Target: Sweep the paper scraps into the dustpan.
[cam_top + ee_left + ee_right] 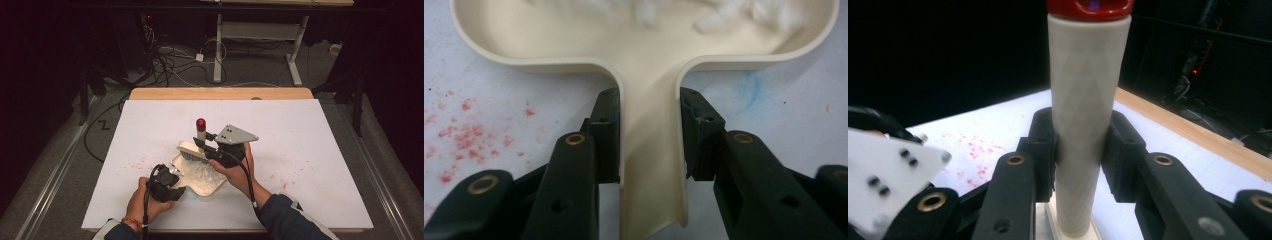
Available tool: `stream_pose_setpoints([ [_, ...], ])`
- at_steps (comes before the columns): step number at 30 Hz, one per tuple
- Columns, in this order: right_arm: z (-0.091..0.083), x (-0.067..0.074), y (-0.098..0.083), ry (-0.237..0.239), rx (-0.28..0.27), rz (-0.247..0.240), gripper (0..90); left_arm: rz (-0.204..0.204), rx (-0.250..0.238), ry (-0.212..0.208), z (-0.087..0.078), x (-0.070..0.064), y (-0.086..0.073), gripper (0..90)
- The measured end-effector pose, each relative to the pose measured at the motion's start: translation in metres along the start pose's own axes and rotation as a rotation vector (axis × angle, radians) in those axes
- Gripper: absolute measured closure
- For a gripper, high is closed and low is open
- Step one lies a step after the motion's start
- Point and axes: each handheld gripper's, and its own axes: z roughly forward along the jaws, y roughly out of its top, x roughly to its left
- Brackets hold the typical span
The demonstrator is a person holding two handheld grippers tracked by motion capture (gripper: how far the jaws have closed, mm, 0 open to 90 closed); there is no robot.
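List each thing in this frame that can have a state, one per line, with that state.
Dustpan: flat on the table, white fluffy bits inside, handle clamped.
Brush: held upright by its handle, bristle head down at the dustpan's far edge.
Left claw: shut on the dustpan's handle.
Right claw: shut on the brush's handle.
Table: white top, red specks scattered left and right of the dustpan.

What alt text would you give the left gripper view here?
The left gripper has its black jaws shut on the flat handle of a cream dustpan, which lies on the white table. White fluffy bits sit in the pan, and red specks dot the table at left.
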Motion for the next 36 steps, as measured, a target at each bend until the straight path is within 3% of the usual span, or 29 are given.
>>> stream_pose_setpoints([
  [5,-0.004,-0.001,0.007,-0.036,-0.009,-0.035,69.8,0.002,-0.010,-0.007,0.000,0.001,-0.002,63.4],
  [9,-0.019,-0.012,0.013,-0.043,-0.039,-0.011,69.8,0.004,-0.013,-0.015,-0.001,0.001,-0.004,63.4],
  [12,-0.042,-0.024,0.021,-0.092,-0.057,-0.007,69.8,0.001,-0.018,-0.016,-0.001,0.001,-0.005,63.4],
  [14,-0.048,-0.027,0.022,-0.111,-0.058,-0.019,69.8,-0.005,-0.016,-0.013,-0.001,0.000,-0.006,63.4],
  [15,-0.059,-0.031,0.022,-0.142,-0.048,-0.025,69.8,-0.004,-0.017,-0.007,-0.001,-0.001,-0.006,63.4],
  [19,-0.074,-0.037,0.019,-0.169,-0.023,-0.036,69.8,-0.004,-0.012,-0.005,-0.003,-0.002,-0.008,63.5],
  [21,-0.089,-0.045,0.010,-0.211,0.007,-0.040,69.8,-0.006,-0.014,0.001,-0.003,-0.003,-0.010,63.5],
  [24,-0.103,-0.051,0.001,-0.229,0.041,-0.046,69.7,-0.006,-0.019,0.017,-0.003,-0.006,-0.012,63.4],
  [28,-0.116,-0.052,-0.005,-0.216,0.069,-0.041,69.8,-0.010,-0.020,0.015,-0.003,-0.006,-0.012,63.4],
  [31,-0.131,-0.047,-0.013,-0.168,0.082,-0.021,69.8,-0.011,-0.021,0.015,-0.003,-0.006,-0.012,63.4],
  [36,-0.136,-0.038,-0.021,-0.106,0.131,-0.007,69.7,-0.012,-0.023,0.022,-0.003,-0.008,-0.013,63.4],
])
